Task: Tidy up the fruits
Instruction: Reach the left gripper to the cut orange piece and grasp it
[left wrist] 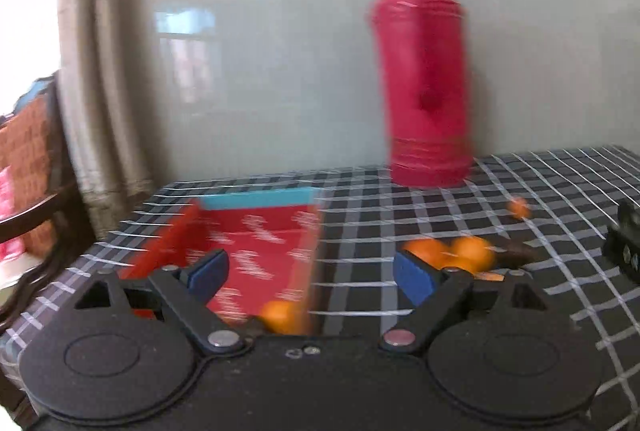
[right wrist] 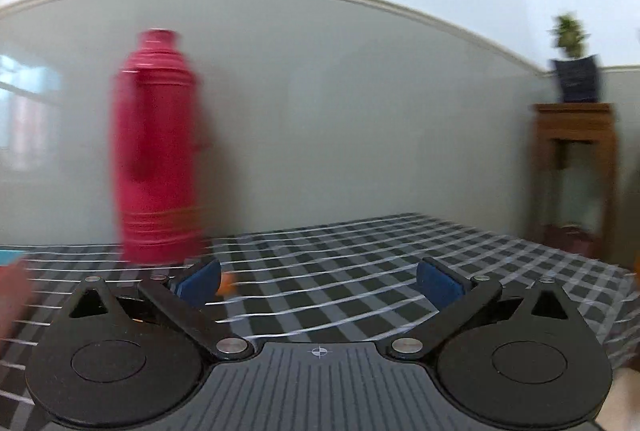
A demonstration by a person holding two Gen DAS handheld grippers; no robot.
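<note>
A red box (left wrist: pixel 256 251) with a blue far edge lies open on the checked tablecloth (left wrist: pixel 360 227), and one orange (left wrist: pixel 286 317) sits in its near corner. A cluster of oranges (left wrist: pixel 456 253) lies just right of the box, behind my left gripper's right finger. A small orange fruit (left wrist: pixel 519 207) lies farther back. My left gripper (left wrist: pixel 312 273) is open and empty, above the box's right edge. My right gripper (right wrist: pixel 320 281) is open and empty over the cloth; a small orange fruit (right wrist: pixel 226 285) shows beside its left finger. The other gripper (left wrist: pixel 624 247) shows at the right edge.
A tall red thermos (left wrist: pixel 424 79) stands at the back of the table against the grey wall; it also shows in the right wrist view (right wrist: pixel 160 151). A wooden stand (right wrist: pixel 572 167) with a potted plant (right wrist: pixel 572 67) is beyond the table's right end. A chair (left wrist: pixel 28 167) is at the left.
</note>
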